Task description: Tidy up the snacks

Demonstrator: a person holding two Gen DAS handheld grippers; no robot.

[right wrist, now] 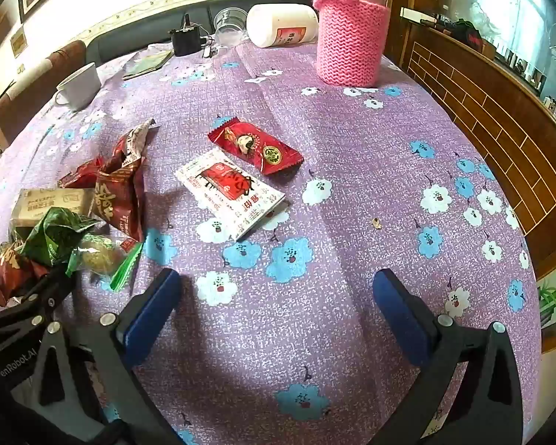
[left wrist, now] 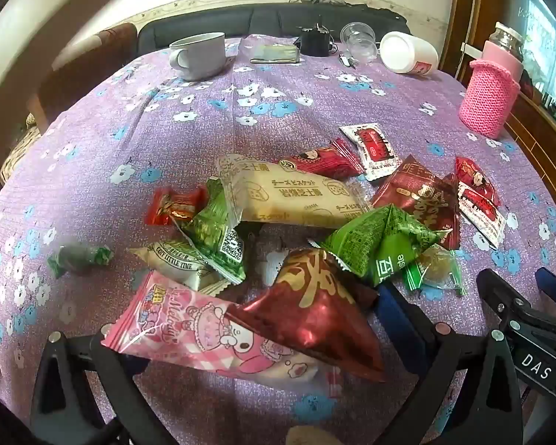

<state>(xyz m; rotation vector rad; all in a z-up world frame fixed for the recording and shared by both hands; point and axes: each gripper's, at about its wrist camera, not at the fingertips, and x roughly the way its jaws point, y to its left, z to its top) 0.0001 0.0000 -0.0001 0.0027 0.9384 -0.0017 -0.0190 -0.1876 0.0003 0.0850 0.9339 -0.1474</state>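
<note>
A heap of snack packets lies on the purple flowered tablecloth (left wrist: 315, 111): a beige biscuit pack (left wrist: 289, 196), green bags (left wrist: 374, 244), a dark red triangular bag (left wrist: 315, 315) and a pink cartoon packet (left wrist: 174, 330). My left gripper (left wrist: 255, 319) is open wide, its fingers on either side of the pink packet and the red bag without pressing them. My right gripper (right wrist: 276, 278) is open over bare cloth, to the right of the heap. Ahead of it lie a white-and-red sachet (right wrist: 229, 193) and a red candy wrapper (right wrist: 255, 146).
At the far side stand a grey mug (left wrist: 198, 55), a white jar on its side (left wrist: 407, 57), clear cups (left wrist: 359, 40) and a black device (left wrist: 315, 40). A pink knit-covered bottle (right wrist: 352, 37) stands far right, by the table edge and a wooden panel (right wrist: 482, 111).
</note>
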